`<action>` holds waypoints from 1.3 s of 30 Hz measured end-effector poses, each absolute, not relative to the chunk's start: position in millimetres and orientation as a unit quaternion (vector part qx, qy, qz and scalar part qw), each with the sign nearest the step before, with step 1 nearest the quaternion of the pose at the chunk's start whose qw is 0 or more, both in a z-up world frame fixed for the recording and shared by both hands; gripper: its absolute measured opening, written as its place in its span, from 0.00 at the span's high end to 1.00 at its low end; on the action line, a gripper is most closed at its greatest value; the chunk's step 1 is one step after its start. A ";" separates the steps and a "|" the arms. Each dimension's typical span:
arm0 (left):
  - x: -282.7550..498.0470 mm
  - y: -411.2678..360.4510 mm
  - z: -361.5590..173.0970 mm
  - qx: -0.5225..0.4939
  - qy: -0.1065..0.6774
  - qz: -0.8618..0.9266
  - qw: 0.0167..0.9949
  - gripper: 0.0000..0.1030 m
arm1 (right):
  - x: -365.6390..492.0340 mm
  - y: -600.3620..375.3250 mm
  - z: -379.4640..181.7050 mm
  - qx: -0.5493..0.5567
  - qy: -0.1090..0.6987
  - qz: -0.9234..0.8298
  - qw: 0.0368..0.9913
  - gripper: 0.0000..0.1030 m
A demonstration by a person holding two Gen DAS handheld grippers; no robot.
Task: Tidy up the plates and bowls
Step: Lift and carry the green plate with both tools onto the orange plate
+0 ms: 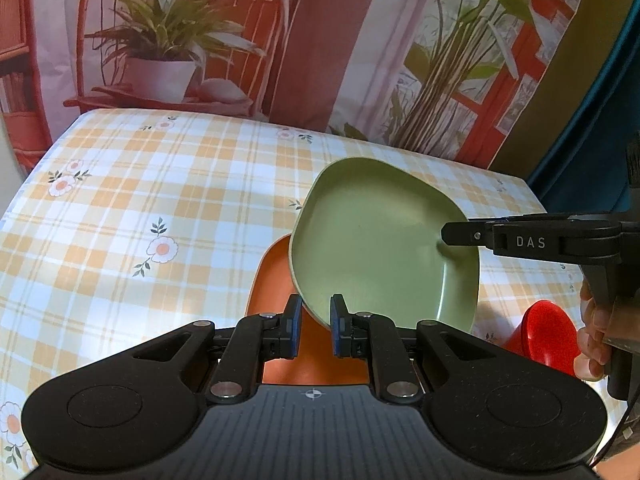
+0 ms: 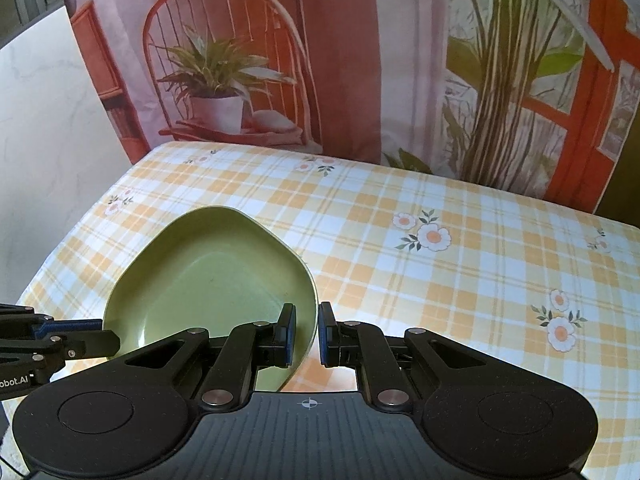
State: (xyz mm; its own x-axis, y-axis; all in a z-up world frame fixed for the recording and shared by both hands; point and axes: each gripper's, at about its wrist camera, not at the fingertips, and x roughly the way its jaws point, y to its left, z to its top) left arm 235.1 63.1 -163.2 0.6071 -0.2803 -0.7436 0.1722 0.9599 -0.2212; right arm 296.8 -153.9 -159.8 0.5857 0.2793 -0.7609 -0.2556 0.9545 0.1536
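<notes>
A green plate [image 1: 376,248] is held tilted above the checked table, gripped on two sides. My left gripper [image 1: 315,330] is shut on its near rim. My right gripper [image 2: 307,332] is shut on its right rim, and it shows from the side in the left wrist view [image 1: 452,234]. The green plate also shows in the right wrist view [image 2: 208,280], with the left gripper [image 2: 108,334] at its left rim. An orange plate [image 1: 276,280] lies on the table under the green one. A red bowl [image 1: 548,336] stands upside down at the right.
The table [image 1: 160,184] has an orange-and-white checked cloth with flowers. A printed backdrop [image 2: 360,60] of plants and a chair hangs behind its far edge. A white wall [image 2: 40,140] is on the left.
</notes>
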 end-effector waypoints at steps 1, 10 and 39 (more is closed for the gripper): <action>235.0 63.4 -163.3 -0.064 0.425 -0.125 0.894 0.85 | 297.5 -152.9 -160.3 0.013 0.430 0.150 0.890 0.90; 235.4 66.9 -172.3 -0.070 0.435 -0.116 0.890 0.85 | 301.0 -145.0 -171.4 0.009 0.438 0.155 0.885 0.89; 216.0 71.0 -184.9 -0.075 0.455 -0.083 0.883 0.85 | 292.7 -116.9 -197.8 -0.044 0.458 0.166 0.872 0.88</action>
State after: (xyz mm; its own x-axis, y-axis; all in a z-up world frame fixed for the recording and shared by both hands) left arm 216.0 71.0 -184.9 0.5718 -0.2156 -0.7916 0.0791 0.9748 -0.2084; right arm 292.7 -116.9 -197.8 0.5256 0.2494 -0.8134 -0.3304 0.9409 0.0750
